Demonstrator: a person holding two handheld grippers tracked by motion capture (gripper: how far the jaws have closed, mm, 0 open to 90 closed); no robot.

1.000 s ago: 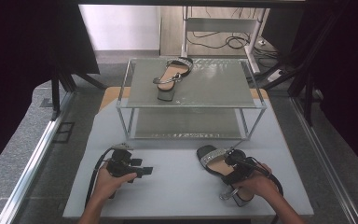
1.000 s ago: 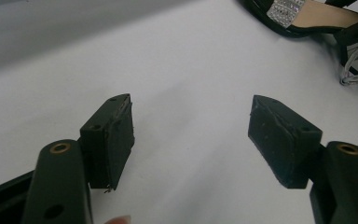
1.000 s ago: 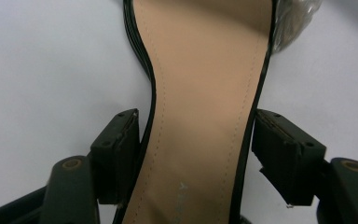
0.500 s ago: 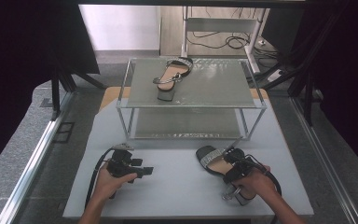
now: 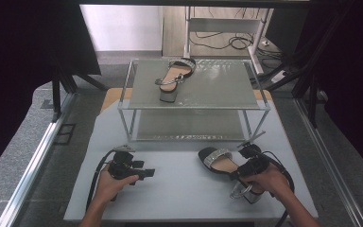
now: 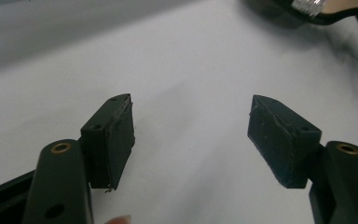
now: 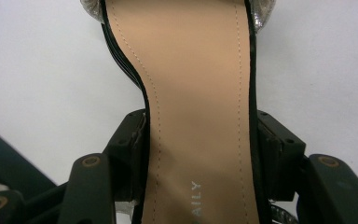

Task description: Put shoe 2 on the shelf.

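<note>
The right tool (image 5: 242, 166) has just been closing its jaws, and now both pads clamp the waist of the sandal (image 5: 222, 163) from either side; the right gripper view shows the black pads pressed against the sole's edges. That sandal lies on the white desk (image 5: 179, 189), just in front of the two-tier rack (image 5: 196, 106), toe towards the rack. The step looks like the pick-up: grip taken, lift about to begin. Its partner, the second sandal (image 5: 172, 79), already sits on the rack's top shelf, so the next move likely calls for a clean lift clear of the rack's front rail and a level carry to the free space beside it.

The left tool (image 5: 144, 173) rests over bare desk, jaws spread wide, nothing between them.

Materials now: a smooth tan insole with neat stitching along its rim, a thin black sole edge, a glittery silver toe band, a clear block heel. The rack has a slim metal frame with frosted, finely textured shelves.
</note>
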